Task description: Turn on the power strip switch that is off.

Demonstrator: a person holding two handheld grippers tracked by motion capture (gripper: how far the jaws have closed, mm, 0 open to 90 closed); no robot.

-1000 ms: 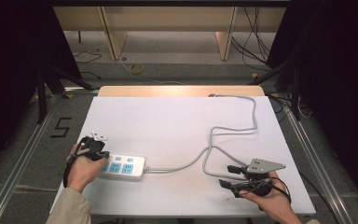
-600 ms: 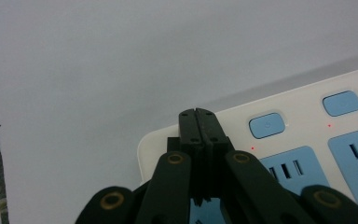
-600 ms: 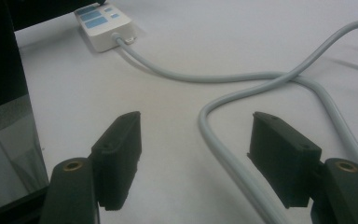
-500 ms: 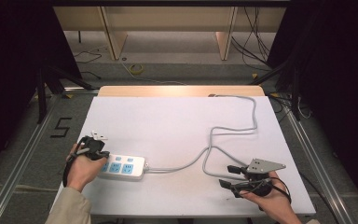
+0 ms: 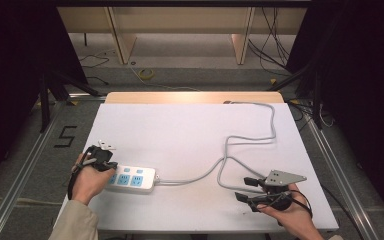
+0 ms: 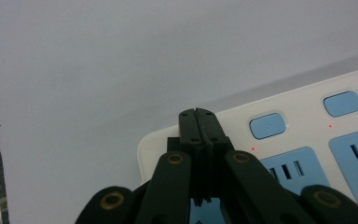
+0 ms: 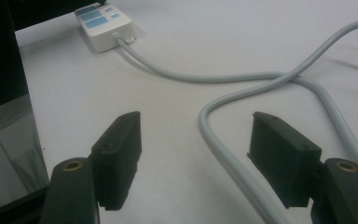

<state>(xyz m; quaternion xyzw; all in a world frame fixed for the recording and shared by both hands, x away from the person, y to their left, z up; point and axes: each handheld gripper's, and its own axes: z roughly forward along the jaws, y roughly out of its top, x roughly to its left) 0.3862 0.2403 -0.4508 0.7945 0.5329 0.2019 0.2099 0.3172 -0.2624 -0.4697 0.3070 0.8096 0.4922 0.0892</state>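
At lower left, my clenched left gripper (image 6: 199, 122) presses the power strip (image 6: 303, 135); my right gripper (image 7: 193, 158), released, straddles its cable (image 7: 223, 158).

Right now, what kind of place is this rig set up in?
Probably a lab or recording bay, not a home: a white table framed by floor rails, a "5" marker taped on the floor, black curtains at both sides, loose cables behind.

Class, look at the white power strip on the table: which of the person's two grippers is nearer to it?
The left. The left gripper, jaws shut, sits over the near-left end of the power strip. The right gripper, jaws open, is far across the table, by a loop of the strip's grey cable.
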